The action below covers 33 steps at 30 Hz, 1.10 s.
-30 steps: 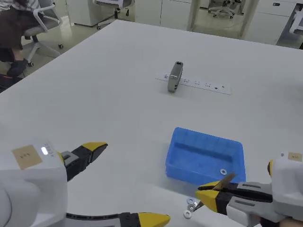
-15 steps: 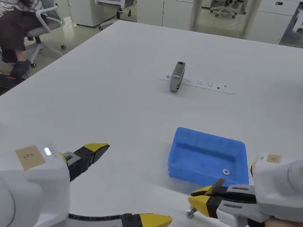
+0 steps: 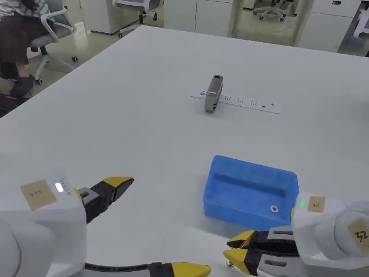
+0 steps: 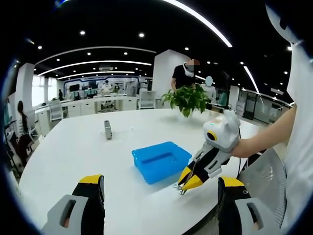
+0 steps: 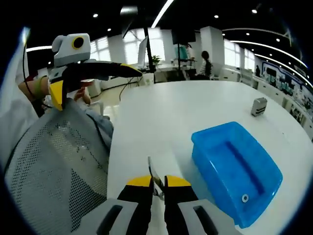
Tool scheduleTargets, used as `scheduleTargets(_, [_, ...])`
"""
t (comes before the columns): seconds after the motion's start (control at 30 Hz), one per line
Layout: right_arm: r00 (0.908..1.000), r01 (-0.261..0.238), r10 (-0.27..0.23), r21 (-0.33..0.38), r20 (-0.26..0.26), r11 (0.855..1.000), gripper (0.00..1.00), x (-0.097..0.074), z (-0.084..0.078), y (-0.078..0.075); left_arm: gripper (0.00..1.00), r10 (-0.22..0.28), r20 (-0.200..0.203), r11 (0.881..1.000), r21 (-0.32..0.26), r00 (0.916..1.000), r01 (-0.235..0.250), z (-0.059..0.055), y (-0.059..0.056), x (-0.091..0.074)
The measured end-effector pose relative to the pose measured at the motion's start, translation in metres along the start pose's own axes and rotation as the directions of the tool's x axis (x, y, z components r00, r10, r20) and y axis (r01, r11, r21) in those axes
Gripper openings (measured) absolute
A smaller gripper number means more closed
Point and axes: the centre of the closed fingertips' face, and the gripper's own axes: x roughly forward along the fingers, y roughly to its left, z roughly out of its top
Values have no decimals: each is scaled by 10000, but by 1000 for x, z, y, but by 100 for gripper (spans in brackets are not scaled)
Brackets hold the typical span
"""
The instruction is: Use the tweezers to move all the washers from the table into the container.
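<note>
The blue container stands on the white table with one washer lying in it. My right gripper hangs low just in front of the container's near left corner, shut on the tweezers. The tweezers' tip points down at the table beside the container. A small washer peeks out under the right gripper's jaws; any others there are hidden. My left gripper is at the lower left, jaws wide open and holding nothing. In the left gripper view the right gripper sits by the container.
A power strip with a grey adapter lies across the table's far middle. Office chairs stand off the table's far left corner. A mesh chair back is close behind the table's near edge. People stand beyond the table.
My right gripper has drawn down and toward me with the tweezers, now covering the washers that lay in view on the table. The left gripper has stayed open in place.
</note>
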Motion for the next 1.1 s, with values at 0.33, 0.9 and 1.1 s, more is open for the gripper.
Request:
scheduleTargets(0.33, [9986,495,-510,-991,-117,9938,4,6,-2,2,99,42,-35,10000,-23,10000,-42,-2,1,-1])
scheduleTargets(0.9, [9871,1517,-1534,382,463,9877,3,2,-4,-8,99,-31,22,9999,-130,10000,31,-1,-1,-1])
scheduleTargets(1.1, [9782,1340,-1702,2652,1186,9548,3,-5,-3,-3,99,10,-39,9999,-152,10000,-11,-2,0,-3])
